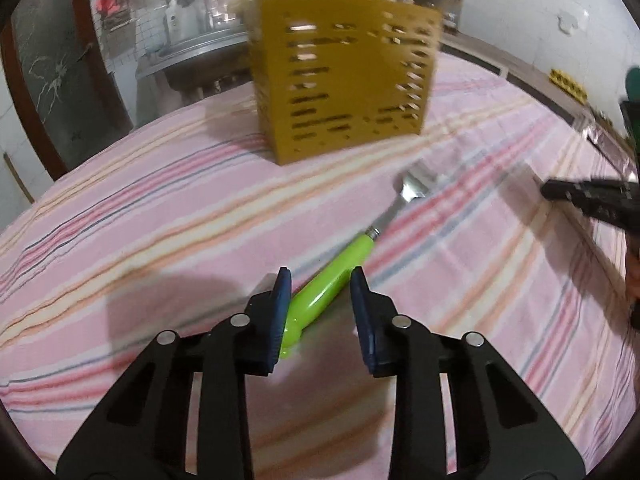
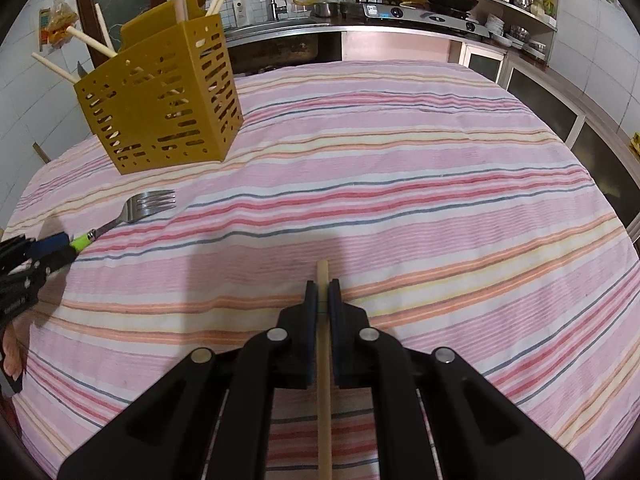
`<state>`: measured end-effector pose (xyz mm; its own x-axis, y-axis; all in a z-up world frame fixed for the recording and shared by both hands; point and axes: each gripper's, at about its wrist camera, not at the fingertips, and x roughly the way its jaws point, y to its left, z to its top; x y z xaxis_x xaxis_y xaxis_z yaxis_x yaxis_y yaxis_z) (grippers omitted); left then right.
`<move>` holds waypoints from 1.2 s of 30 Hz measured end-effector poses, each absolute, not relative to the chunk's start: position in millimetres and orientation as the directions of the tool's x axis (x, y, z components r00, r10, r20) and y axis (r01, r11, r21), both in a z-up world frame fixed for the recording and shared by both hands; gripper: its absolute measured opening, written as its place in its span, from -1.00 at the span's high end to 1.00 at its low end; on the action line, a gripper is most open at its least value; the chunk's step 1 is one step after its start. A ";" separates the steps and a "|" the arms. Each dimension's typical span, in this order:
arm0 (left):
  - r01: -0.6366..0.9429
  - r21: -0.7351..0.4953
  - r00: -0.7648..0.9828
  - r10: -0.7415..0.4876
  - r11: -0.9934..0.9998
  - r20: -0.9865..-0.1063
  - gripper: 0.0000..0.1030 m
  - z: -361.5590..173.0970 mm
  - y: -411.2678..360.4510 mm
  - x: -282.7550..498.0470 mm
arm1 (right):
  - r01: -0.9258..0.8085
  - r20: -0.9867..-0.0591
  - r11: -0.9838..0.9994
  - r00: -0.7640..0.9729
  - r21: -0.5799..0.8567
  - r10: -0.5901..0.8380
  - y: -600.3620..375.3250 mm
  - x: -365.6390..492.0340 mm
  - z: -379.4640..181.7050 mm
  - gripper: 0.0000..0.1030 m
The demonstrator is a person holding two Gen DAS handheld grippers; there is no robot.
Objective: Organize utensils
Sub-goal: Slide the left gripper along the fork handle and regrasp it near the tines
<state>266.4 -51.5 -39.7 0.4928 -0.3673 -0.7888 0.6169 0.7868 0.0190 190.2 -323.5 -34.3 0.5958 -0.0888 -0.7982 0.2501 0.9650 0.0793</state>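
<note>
1. Fork [image 1: 362, 246], left wrist view: it lies flat on the striped tablecloth [image 1: 160, 220] with its green plastic handle running between the jaws of my left gripper [image 1: 320, 312]. The jaws are part spread. The left pad [image 1: 280, 320] looks close against the handle, and the right pad stands clear, so I judge nothing is gripped yet. The glossy handle looks light, stiff and slippery; I would pinch its thick middle, not the tapering steel neck ahead of my fingertips.
2. Right wrist view: my right gripper [image 2: 323, 298] is pressed together on a pale chopstick [image 2: 324, 380], which pokes out just past the fingertips. It looks thin, rigid and light, and I think it could pivot in the pads. The yellow slotted utensil holder [image 2: 160, 96] stands ahead to the left.
</note>
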 end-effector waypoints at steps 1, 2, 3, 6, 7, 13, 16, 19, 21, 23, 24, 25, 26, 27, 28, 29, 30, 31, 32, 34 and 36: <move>0.626 0.046 0.498 -0.353 0.779 -0.792 0.43 -39.8 -56.0 257.7 | 0.248 -0.798 0.965 0.596 0.083 -0.085 -323.7 189.0 -34.3 0.88; 0.631 0.057 0.499 -0.348 0.774 -0.793 0.43 -39.8 -57.8 252.8 | 0.247 -0.798 0.965 0.597 0.086 -0.082 -323.9 187.8 -34.2 0.88; 0.637 0.060 0.496 -0.349 0.769 -0.795 0.43 -39.5 -59.3 247.2 | 0.244 -0.799 0.966 0.597 0.088 -0.078 -323.8 186.7 -34.1 0.88; 0.649 0.041 0.483 -0.370 0.760 -0.793 0.46 -40.5 -62.4 227.6 | 0.239 -0.799 0.968 0.597 0.082 -0.079 -321.7 182.9 -33.7 0.88; 0.647 0.046 0.487 -0.366 0.761 -0.793 0.50 -41.7 -63.3 223.3 | 0.237 -0.799 0.968 0.596 0.079 -0.081 -320.6 181.8 -33.8 0.88; 0.611 0.048 0.517 -0.352 0.790 -0.780 0.68 -42.9 -70.2 198.8 | 0.236 -0.793 0.969 0.603 0.068 -0.091 -315.6 178.9 -35.7 0.87; 0.598 0.036 0.524 -0.357 0.801 -0.773 0.69 -42.4 -69.7 190.7 | 0.229 -0.788 0.969 0.612 0.095 -0.068 -317.7 174.0 -35.3 0.87; 0.593 0.030 0.531 -0.363 0.804 -0.765 0.71 -39.3 -69.1 181.9 | 0.219 -0.782 0.971 0.619 0.091 -0.067 -315.8 168.8 -34.7 0.88; 0.585 0.018 0.542 -0.374 0.811 -0.752 0.72 -34.1 -67.2 177.3 | 0.216 -0.778 0.972 0.625 0.097 -0.062 -314.8 166.0 -34.2 0.88; 0.574 0.008 0.555 -0.382 0.819 -0.739 0.72 -28.3 -64.3 173.0 | 0.212 -0.774 0.972 0.630 0.100 -0.057 -314.0 164.8 -33.2 0.88; 0.566 0.004 0.564 -0.384 0.824 -0.731 0.72 -24.6 -62.4 170.6 | 0.210 -0.770 0.972 0.636 0.103 -0.055 -313.7 163.0 -32.2 0.88; 0.558 -0.001 0.572 -0.386 0.830 -0.724 0.72 -21.2 -60.4 169.0 | 0.210 -0.766 0.972 0.641 0.106 -0.055 -313.4 162.1 -31.1 0.88; 0.549 -0.007 0.581 -0.387 0.836 -0.716 0.73 -17.3 -57.3 167.9 | 0.209 -0.763 0.972 0.645 0.108 -0.054 -314.5 161.1 -29.8 0.88; 0.537 -0.016 0.593 -0.390 0.844 -0.704 0.73 -11.8 -53.2 165.9 | 0.207 -0.757 0.972 0.652 0.110 -0.054 -314.7 159.5 -27.9 0.88; 0.526 -0.020 0.602 -0.389 0.850 -0.697 0.73 -8.3 -50.8 164.7 | 0.207 -0.754 0.972 0.655 0.111 -0.053 -314.9 159.4 -26.4 0.88; 0.513 -0.025 0.615 -0.387 0.858 -0.687 0.73 -4.0 -47.7 163.9 | 0.206 -0.750 0.972 0.660 0.113 -0.053 -315.1 158.6 -24.9 0.88; 0.495 -0.030 0.632 -0.384 0.868 -0.673 0.73 2.3 -43.4 163.2 | 0.204 -0.744 0.972 0.666 0.117 -0.050 -315.2 157.5 -23.1 0.88; 0.484 -0.034 0.643 -0.382 0.875 -0.663 0.76 6.7 -40.2 162.8 | 0.202 -0.740 0.972 0.671 0.120 -0.048 -315.1 156.6 -21.6 0.88; 0.470 -0.037 0.657 -0.377 0.882 -0.653 0.90 11.9 -36.7 163.2 | 0.200 -0.737 0.972 0.675 0.123 -0.046 -314.8 156.0 -20.3 0.88; 0.436 -0.044 0.684 -0.363 0.899 -0.632 1.00 24.1 -29.5 165.4 | 0.194 -0.730 0.973 0.682 0.123 -0.044 -313.5 154.7 -18.3 0.88; 0.416 -0.054 0.705 -0.360 0.908 -0.612 1.00 34.7 -23.3 167.2 | 0.192 -0.726 0.973 0.686 0.125 -0.042 -313.7 154.6 -17.3 0.88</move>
<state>167.2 -23.3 34.7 0.7047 -0.3595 -0.6117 0.4163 0.9076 -0.0538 154.6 -313.7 -17.3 0.6859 -0.0422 -0.7265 0.1924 0.9733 0.1252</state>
